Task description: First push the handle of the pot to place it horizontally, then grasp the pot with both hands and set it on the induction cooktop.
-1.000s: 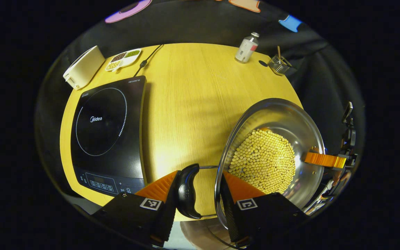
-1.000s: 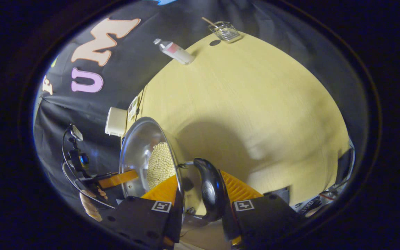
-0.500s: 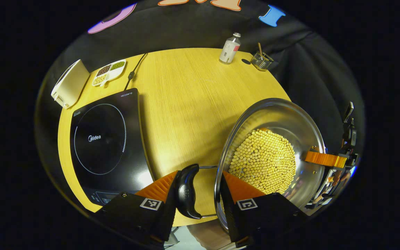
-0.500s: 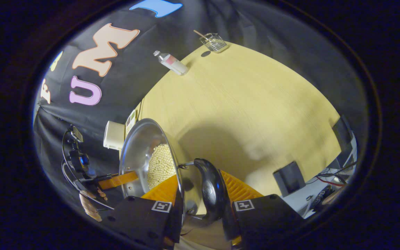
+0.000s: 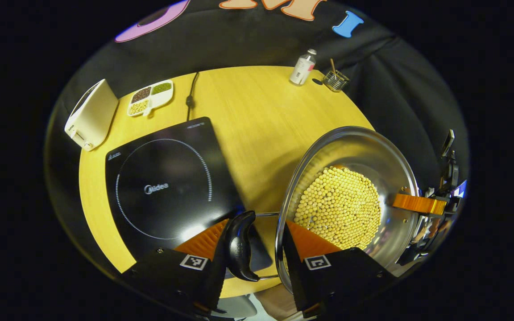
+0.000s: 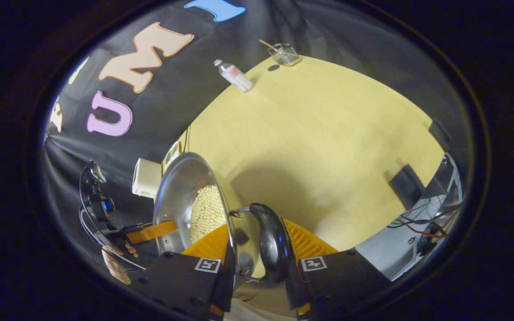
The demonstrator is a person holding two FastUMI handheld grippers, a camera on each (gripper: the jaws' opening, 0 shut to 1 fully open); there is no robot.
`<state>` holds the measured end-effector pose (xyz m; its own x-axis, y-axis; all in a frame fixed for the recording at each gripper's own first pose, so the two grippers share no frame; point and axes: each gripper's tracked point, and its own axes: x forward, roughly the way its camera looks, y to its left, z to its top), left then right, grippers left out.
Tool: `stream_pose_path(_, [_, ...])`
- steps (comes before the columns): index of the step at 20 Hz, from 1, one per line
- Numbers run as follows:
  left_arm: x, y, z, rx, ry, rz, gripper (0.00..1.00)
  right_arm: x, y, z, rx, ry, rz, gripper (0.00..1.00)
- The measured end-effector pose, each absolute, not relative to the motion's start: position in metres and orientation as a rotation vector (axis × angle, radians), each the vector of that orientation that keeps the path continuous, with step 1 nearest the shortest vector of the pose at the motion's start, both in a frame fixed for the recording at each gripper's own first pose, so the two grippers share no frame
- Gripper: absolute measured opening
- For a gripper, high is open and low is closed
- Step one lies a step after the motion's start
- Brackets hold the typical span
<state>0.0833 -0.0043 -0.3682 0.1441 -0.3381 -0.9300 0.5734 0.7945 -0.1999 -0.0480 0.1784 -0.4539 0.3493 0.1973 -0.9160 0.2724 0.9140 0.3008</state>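
Note:
A steel pot holding yellow beans hangs above the wooden table, carried by both grippers. My left gripper is shut on the pot's near side, with one finger against the black handle and the other inside the rim. The right gripper clamps the far rim. In the right gripper view, my right gripper is shut across the pot wall and its other black handle. The left gripper holds the opposite rim, a hand behind it. The black induction cooktop lies left of the pot.
A white box-shaped appliance, a divided dish of beans and the cooktop's cord sit behind the cooktop. A small bottle and a glass holder stand at the far edge. Cables lie beyond the table's right edge.
Both grippers have carried the pot leftward toward the cooktop, which now lies closer beneath my left gripper. Both grips on the pot are unchanged.

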Motion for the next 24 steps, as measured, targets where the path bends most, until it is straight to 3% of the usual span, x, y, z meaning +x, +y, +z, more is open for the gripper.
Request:
stream_pose_path(13, [0.132, 0.145, -0.36, 0.177, 1.189, -0.498, 0.64, -0.042, 0.337, -0.493, 0.387, 1.257, 0.107, 0.5])
stream_pose_path(14, [0.136, 0.152, -0.36, 0.177, 1.182, -0.486, 0.64, -0.039, 0.347, -0.497, 0.386, 1.26, 0.115, 0.45])
stream_pose_path(18, [0.157, 0.177, -0.362, 0.186, 1.156, -0.445, 0.64, -0.026, 0.378, -0.511, 0.389, 1.27, 0.144, 0.5])
stream_pose_path(19, [0.164, 0.182, -0.365, 0.188, 1.144, -0.433, 0.65, -0.022, 0.386, -0.515, 0.398, 1.273, 0.151, 0.44])
stream_pose_path(20, [0.17, 0.187, -0.365, 0.19, 1.13, -0.422, 0.64, -0.016, 0.393, -0.52, 0.407, 1.276, 0.159, 0.44])
stream_pose_path(21, [0.177, 0.19, -0.367, 0.193, 1.117, -0.412, 0.64, -0.011, 0.4, -0.526, 0.414, 1.279, 0.164, 0.5])
stream_pose_path(24, [0.193, 0.201, -0.376, 0.19, 1.106, -0.388, 0.64, 0.003, 0.415, -0.538, 0.41, 1.271, 0.168, 0.5])
